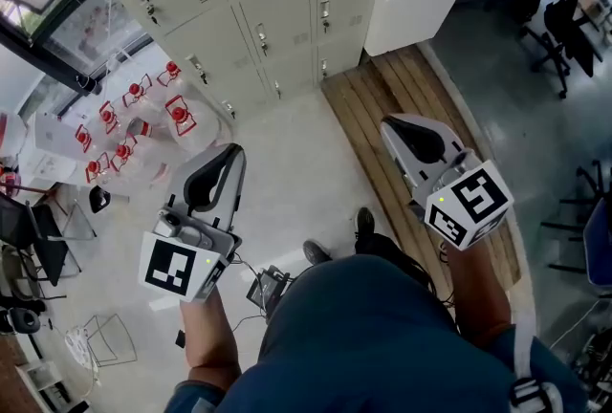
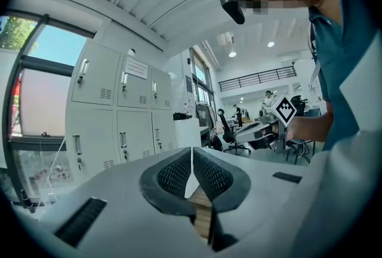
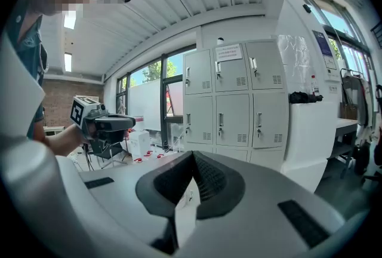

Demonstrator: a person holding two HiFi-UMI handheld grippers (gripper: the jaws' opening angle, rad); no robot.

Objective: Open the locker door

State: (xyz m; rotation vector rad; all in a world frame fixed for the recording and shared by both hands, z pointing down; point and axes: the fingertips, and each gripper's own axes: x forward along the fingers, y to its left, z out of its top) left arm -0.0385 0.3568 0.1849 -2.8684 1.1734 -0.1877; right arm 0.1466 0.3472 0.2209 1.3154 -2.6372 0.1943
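At ten o'clock in the head view, a cluster of red-and-white items [image 1: 124,115] lies on the floor beside the window. If we drift left on the approach, we could kick them. Our left gripper [image 2: 191,153] is at about eight o'clock. It is clenched, with its ribbed pads meeting tip to tip and nothing between them.

The bank of lockers [image 1: 258,0] runs from eleven to twelve o'clock, well apart from both grippers. Every locker door [image 1: 277,24] we can see is closed, and each has a slim handle on it. The task does not tell us which door is meant, so we risk choosing the wrong one.

Our right gripper [image 3: 192,154] is at about four o'clock, and it too is clamped shut on nothing. With the jaws like this, neither gripper can take a handle. If we push in before opening them, they would only knock against the metal. The handles look narrow, so a shallow or off-centre pinch could slip off on the pull, more so if the door turns out to be locked.

A strip of wooden boards [image 1: 402,105] runs from one to three o'clock. Its edge could catch a foot as we step forward.
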